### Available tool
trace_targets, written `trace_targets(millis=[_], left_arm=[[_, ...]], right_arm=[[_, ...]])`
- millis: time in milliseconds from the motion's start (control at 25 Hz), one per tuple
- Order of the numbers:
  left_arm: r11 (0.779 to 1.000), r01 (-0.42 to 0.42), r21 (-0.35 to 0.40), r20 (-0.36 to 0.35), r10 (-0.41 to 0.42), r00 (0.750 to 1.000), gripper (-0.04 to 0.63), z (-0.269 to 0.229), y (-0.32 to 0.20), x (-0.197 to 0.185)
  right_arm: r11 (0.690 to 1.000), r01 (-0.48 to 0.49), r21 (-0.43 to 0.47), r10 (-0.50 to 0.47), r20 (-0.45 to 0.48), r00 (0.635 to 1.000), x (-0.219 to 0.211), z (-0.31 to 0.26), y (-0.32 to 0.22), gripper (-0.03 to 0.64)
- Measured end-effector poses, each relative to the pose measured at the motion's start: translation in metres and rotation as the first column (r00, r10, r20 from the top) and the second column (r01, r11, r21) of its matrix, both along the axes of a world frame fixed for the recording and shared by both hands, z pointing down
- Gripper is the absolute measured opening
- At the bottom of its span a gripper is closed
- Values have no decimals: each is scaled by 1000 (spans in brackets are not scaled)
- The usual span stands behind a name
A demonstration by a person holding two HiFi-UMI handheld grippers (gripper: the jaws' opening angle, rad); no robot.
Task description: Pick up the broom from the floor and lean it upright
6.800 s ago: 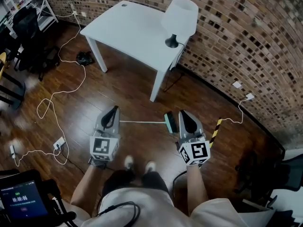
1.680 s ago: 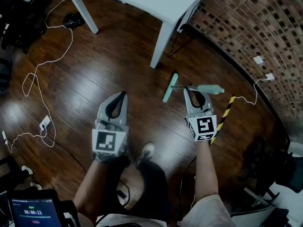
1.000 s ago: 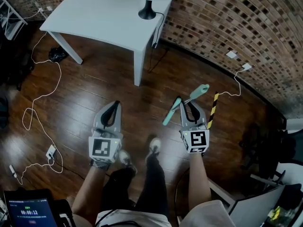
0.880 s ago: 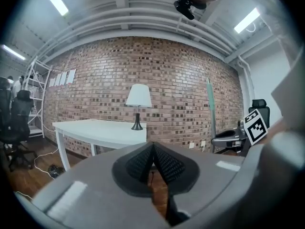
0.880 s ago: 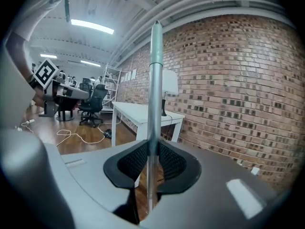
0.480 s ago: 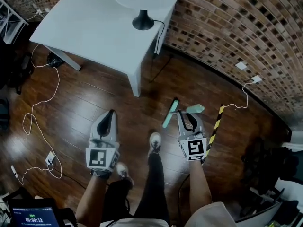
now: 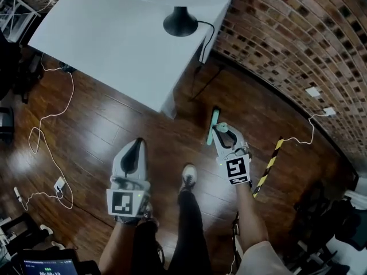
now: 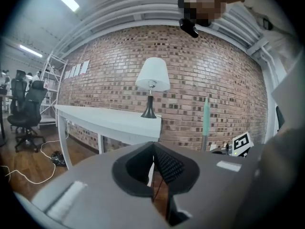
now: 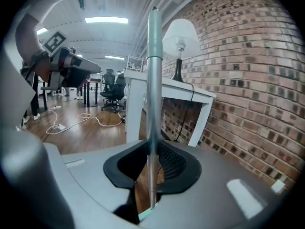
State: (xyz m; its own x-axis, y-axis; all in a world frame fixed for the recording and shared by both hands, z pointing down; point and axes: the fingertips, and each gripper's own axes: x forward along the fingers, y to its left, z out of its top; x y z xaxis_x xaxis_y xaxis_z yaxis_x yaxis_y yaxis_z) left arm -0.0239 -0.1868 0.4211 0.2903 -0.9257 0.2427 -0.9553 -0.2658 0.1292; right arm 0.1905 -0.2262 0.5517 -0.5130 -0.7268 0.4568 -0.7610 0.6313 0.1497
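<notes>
The broom stands nearly upright, its mint head (image 7: 211,125) on the wooden floor close to the brick wall. My right gripper (image 7: 221,133) is shut on its thin metal shaft. In the right gripper view the shaft (image 9: 152,118) runs straight up between the jaws of that gripper (image 9: 151,163), ending in a mint grip. My left gripper (image 7: 133,149) hangs apart to the left over the floor, shut and with nothing in it. From the left gripper (image 8: 153,149) view, the broom handle (image 8: 206,123) rises at the right, in front of the wall.
A white table (image 7: 103,44) carrying a lamp (image 7: 180,22) stands just beyond the broom, against the curved brick wall (image 7: 298,39). White cables (image 7: 49,119) and a power strip (image 7: 59,183) lie at the left. A yellow-black striped strip (image 7: 269,165) lies at the right. My shoe (image 7: 187,176) is between the grippers.
The broom has gone from tilted to nearly upright in my right gripper, which moved toward the wall and lower. My left gripper sank too. The table now looks closer.
</notes>
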Motion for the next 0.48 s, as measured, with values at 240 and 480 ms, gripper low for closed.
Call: trace_targets(millis=[240,480], left_arm=[[997,58,44,11,-59,998,2,9,-11,-17],[995,84,50,-6,-84,996,2,14,-22,-21]], right_arm=[[999,37,-29,-37,14,999,-20,44,-41,89],[996,84,-39,-83,21,996,-39,70,-53,91]])
